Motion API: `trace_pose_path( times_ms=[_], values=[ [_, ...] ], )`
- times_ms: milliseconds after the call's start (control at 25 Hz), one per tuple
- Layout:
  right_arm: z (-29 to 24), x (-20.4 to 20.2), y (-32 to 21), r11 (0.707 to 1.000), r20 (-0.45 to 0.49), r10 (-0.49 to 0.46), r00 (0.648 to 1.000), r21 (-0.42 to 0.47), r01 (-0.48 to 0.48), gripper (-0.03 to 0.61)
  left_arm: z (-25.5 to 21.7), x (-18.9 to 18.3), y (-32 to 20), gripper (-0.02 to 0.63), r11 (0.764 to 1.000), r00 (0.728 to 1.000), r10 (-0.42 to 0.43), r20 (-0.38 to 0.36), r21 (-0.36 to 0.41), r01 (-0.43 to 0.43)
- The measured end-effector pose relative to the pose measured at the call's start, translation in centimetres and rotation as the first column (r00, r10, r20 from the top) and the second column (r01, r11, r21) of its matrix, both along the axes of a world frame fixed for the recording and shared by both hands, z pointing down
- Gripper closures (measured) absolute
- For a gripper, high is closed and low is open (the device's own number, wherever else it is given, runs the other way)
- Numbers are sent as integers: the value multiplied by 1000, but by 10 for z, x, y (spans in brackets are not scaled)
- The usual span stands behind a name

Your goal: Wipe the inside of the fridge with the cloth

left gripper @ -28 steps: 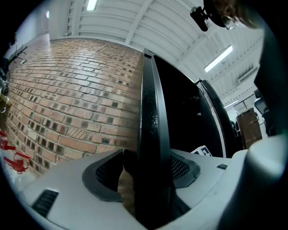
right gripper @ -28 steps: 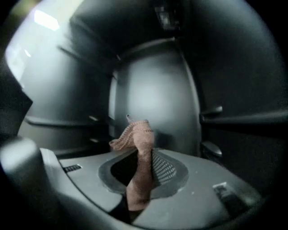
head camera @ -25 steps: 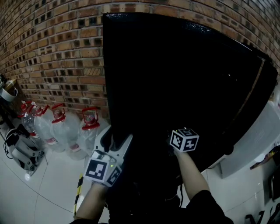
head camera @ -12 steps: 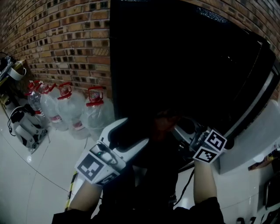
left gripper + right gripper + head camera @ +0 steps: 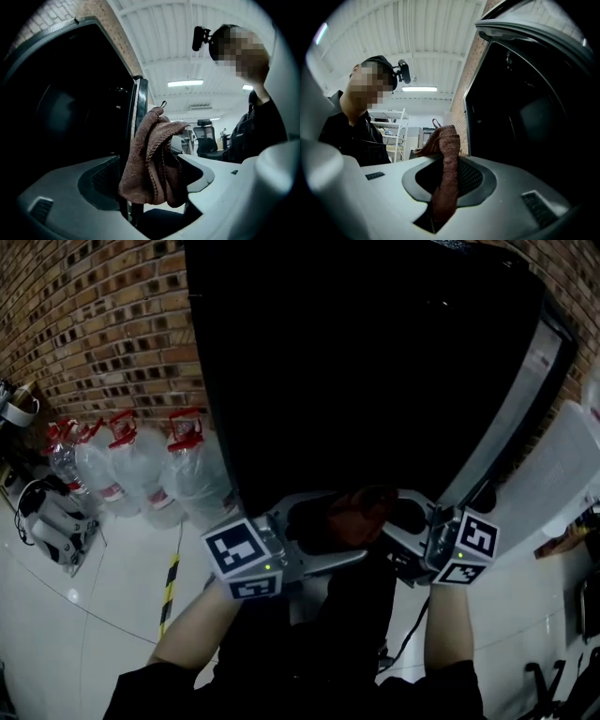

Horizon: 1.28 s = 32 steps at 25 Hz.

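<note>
Person is standing right in front of the black fridge, w/ both claws meeting low in the middle of the head view, tips pointing at each other. The right claw is clamping the brown cloth. In its own view the jaws are sitting together on the cloth's lower end, and the rest is sticking up past the pads. The left claw is standing wide open. Its jaws have just been opening, and the cloth's bunched end is sitting in the gap btwn them, w/ the pads not pressing on it. So the cloth is sitting btwn the two claws, centre frame in the head view, just under the fridge's dark bulk. A brick wall is filling the upper left. Big water bottles w/ red caps are lining its foot at mid left, standing on the white floor. A yellow-black strip is running along the floor by the left forearm. In the claw views an office chair is showing at centre right and a white shelf rack at centre left.
</note>
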State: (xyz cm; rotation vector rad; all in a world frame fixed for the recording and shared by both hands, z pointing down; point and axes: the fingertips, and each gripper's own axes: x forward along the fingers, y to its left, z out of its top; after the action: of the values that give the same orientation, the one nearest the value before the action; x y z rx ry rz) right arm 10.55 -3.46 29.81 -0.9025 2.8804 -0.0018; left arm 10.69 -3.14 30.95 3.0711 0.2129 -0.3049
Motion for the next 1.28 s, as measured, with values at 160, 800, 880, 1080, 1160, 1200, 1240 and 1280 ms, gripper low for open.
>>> trace_pose_path(
  times_ms=[160,800,880,1080,1160,1200,1240,1280],
  values=[
    [7,-2,5,999,-15,2,1000,-41,-3,502,0,-4,6,400,994,997,79,-17,-70,-80],
    [10,1,-12,981,88,-39,995,-185,55,441,-2,-21,-25,546,976,995,99,-16,-192,-100],
    [8,8,-13,987,84,-5,996,-161,19,388,-7,-24,-36,548,974,996,80,-47,-209,-88],
    [13,19,-8,991,17,89,996,-104,-87,382,-31,-16,-50,548,981,992,53,-111,-179,-72],
    [17,22,-6,988,-13,123,992,-91,-124,382,-52,-4,-56,548,980,986,60,-154,-177,-87],
    [18,24,-5,985,-24,147,989,-83,-148,382,-64,2,-59,548,979,982,70,-177,-176,-102],
    [19,27,-5,981,-32,175,984,-73,-177,400,-78,8,-61,548,979,976,82,-199,-170,-117],
    [19,31,-4,976,-38,209,977,-58,-210,418,-92,15,-63,546,980,971,92,-219,-156,-128]
  ],
)
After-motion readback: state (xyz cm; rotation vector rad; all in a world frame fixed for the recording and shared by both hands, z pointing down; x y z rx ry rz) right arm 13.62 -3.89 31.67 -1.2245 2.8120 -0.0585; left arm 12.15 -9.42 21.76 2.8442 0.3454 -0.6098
